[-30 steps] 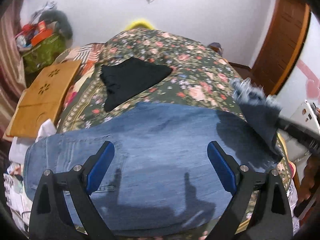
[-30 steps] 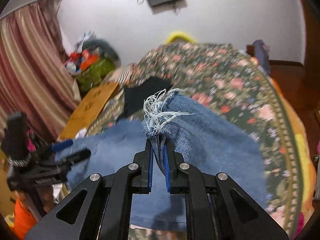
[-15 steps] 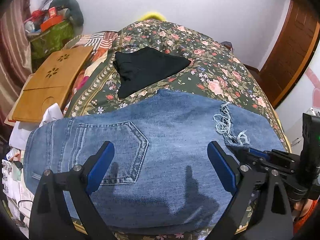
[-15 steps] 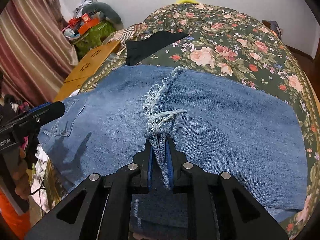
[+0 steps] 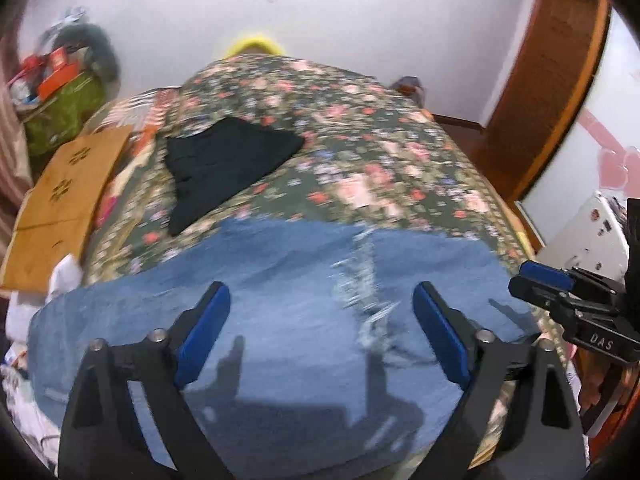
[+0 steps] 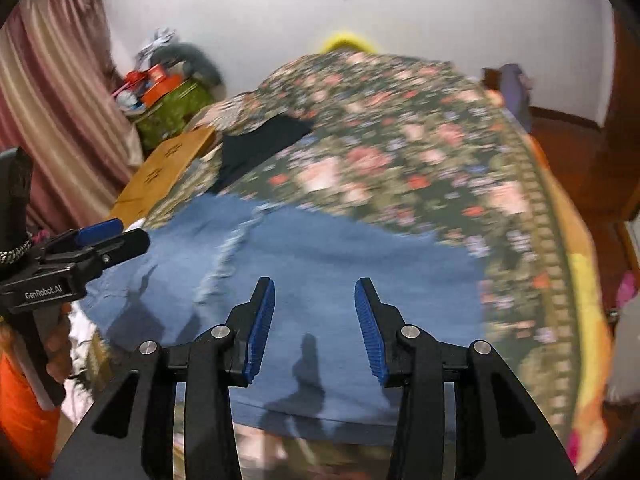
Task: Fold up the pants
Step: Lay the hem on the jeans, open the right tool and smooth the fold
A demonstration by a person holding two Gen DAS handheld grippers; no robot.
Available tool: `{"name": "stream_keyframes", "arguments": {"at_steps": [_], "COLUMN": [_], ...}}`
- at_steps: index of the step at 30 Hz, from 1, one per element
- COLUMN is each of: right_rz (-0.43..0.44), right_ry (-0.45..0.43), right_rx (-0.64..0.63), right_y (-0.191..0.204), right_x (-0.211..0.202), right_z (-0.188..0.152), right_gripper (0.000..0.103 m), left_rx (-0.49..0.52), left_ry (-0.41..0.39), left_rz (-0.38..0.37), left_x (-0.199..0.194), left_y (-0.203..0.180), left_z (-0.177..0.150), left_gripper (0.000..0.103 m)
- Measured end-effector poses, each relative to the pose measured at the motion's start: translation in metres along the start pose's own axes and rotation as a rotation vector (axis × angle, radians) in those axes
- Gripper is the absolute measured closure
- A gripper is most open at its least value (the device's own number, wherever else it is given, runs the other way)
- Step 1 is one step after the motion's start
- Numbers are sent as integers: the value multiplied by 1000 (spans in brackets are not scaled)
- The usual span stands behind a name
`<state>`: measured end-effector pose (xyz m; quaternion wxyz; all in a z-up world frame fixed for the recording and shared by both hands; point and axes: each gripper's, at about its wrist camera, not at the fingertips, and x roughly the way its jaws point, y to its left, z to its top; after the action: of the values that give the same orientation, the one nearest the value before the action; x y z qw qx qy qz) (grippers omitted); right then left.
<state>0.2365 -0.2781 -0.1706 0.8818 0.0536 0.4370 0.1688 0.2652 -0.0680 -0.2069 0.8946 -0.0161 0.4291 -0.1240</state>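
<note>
Floral bed [image 6: 420,168] bears folded jeans [image 6: 320,264]; left tool [image 5: 322,320] closing, right tool [image 6: 315,316] opening, both empty.

White wall [image 5: 360,20], wooden door [image 5: 548,80], striped curtain [image 6: 52,92]

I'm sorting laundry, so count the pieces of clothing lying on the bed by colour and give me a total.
Blue: 1, the denim jeans spread across the near end of the floral bedspread.
Black: 1, the black garment lying farther back on the bed.
Total: 2
</note>
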Motion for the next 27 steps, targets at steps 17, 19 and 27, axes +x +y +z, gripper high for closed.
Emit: {"name": "stream_keyframes", "arguments": {"at_steps": [17, 19, 27], "right_rz": [-65, -58, -60], "right_ry": [116, 117, 152], "right_rx": [21, 29, 40], "right_y": [-65, -67, -69], "right_x": [39, 36, 29], "right_z": [-57, -59, -57], "right_gripper": [65, 65, 65], "left_rx": [208, 210, 215], "left_ry": [191, 189, 169], "left_rz": [22, 23, 54], "left_x": [97, 96, 82], "left_y": [-88, -86, -82], "left_z": [-24, -27, -34], "left_gripper": [46, 46, 46]}}
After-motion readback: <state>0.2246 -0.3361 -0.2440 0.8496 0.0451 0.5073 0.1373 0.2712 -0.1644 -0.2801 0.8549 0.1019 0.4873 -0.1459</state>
